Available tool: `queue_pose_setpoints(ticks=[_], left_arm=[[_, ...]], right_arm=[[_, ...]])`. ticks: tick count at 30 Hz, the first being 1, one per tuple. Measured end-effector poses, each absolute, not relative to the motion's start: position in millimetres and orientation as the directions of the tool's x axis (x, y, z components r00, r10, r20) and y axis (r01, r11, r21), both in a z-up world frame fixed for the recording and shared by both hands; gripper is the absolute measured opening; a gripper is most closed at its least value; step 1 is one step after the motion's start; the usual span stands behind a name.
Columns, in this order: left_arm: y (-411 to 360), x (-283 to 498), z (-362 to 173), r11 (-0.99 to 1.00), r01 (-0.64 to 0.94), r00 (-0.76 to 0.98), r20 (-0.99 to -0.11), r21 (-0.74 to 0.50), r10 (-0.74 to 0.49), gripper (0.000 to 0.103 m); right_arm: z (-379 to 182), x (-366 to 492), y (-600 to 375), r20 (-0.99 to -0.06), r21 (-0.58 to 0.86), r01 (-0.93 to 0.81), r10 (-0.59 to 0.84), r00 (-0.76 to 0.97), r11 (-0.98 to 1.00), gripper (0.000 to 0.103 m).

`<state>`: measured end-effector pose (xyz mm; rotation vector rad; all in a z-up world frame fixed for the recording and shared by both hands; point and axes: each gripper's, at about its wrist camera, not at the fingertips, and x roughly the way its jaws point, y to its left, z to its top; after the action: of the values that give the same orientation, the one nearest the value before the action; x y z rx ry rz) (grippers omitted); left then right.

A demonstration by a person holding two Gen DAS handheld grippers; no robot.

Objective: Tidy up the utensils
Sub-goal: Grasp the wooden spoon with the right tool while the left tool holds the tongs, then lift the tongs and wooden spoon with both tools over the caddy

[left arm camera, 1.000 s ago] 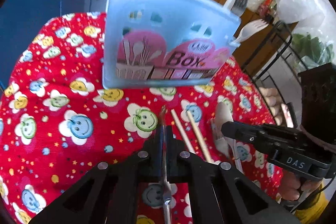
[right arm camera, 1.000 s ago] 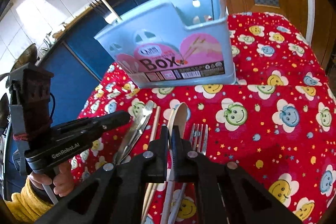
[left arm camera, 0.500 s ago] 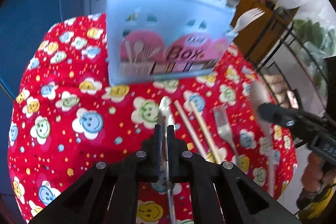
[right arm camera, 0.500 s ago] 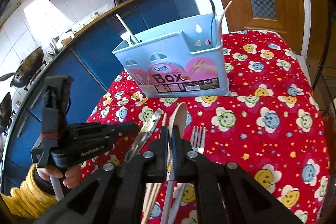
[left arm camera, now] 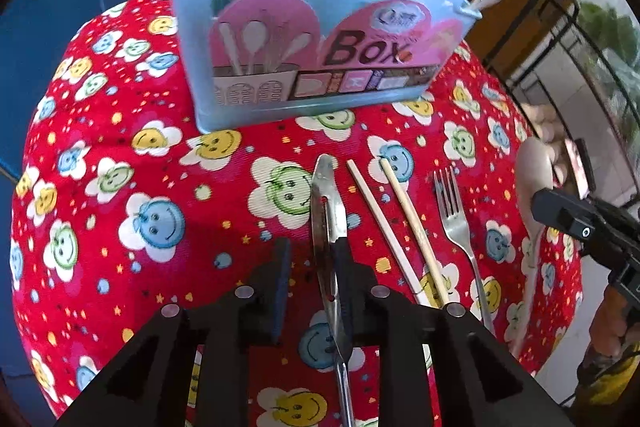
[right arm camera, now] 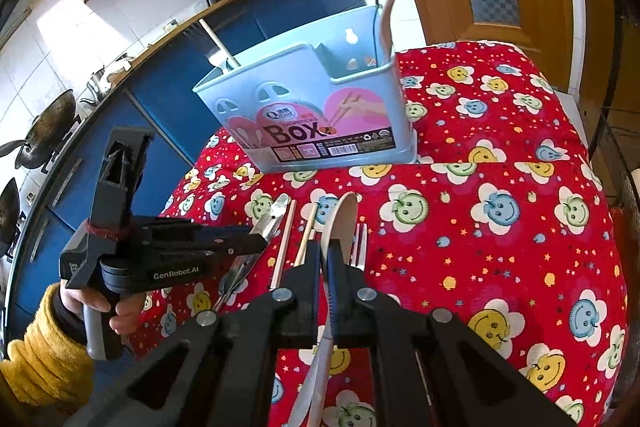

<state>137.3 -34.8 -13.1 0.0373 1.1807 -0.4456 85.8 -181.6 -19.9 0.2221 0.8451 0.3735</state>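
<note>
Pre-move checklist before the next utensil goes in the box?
1. Right tool shut on white spoon: ok.
2. Left tool gripping metal utensil: not ok, jaws open, utensil rests against one finger.
3. Blue box upright on the tablecloth: ok.
4. Room in the box's compartments: cannot tell.
5. Fork and chopsticks apart from the metal utensil: ok.

Left tongs [left arm camera: 310, 263] parted, metal peeler [left arm camera: 329, 215] against right finger. Chopsticks [left arm camera: 400, 223], fork [left arm camera: 456, 219] alongside. Blue utensil box [left arm camera: 316, 11] beyond.
</note>
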Motion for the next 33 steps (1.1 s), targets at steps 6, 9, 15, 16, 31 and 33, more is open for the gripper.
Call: queue_pose_setpoints(ticks=[6,9,15,16,31,33], left_arm=[[-57,152,-14,0.88,0.442,0.219,-0.931,-0.173,-0.293,0.02],[-57,158,-13,0.881,0.435,0.204,-0.933,-0.186,-0.298,0.006],[-42,148,-4,0.887,0.406,0.252,-0.906,-0.22,-0.34,0.005],[-39,144,0,0.886,0.402,0.268,-0.895,-0.232,-0.356,0.005],[-8,98,81,0.903,0.344,0.606,-0.673,-0.257,-0.423,0.005],[-3,98,93,0.903,0.338,0.641,-0.638,-0.266,-0.427,0.005]], right_arm=[[-22,86,-185,-0.687,0.336,-0.235,0.408,0.602,0.912,0.005],[-21,85,-187,-0.678,0.339,-0.241,0.414,0.607,0.909,0.005],[-16,78,-186,-0.654,0.313,-0.262,0.407,0.638,0.913,0.005],[-14,77,-184,-0.65,0.299,-0.265,0.398,0.647,0.917,0.005],[36,52,-166,-0.528,0.203,-0.307,0.368,0.765,0.93,0.005],[48,53,-165,-0.502,0.196,-0.312,0.369,0.782,0.93,0.005]])
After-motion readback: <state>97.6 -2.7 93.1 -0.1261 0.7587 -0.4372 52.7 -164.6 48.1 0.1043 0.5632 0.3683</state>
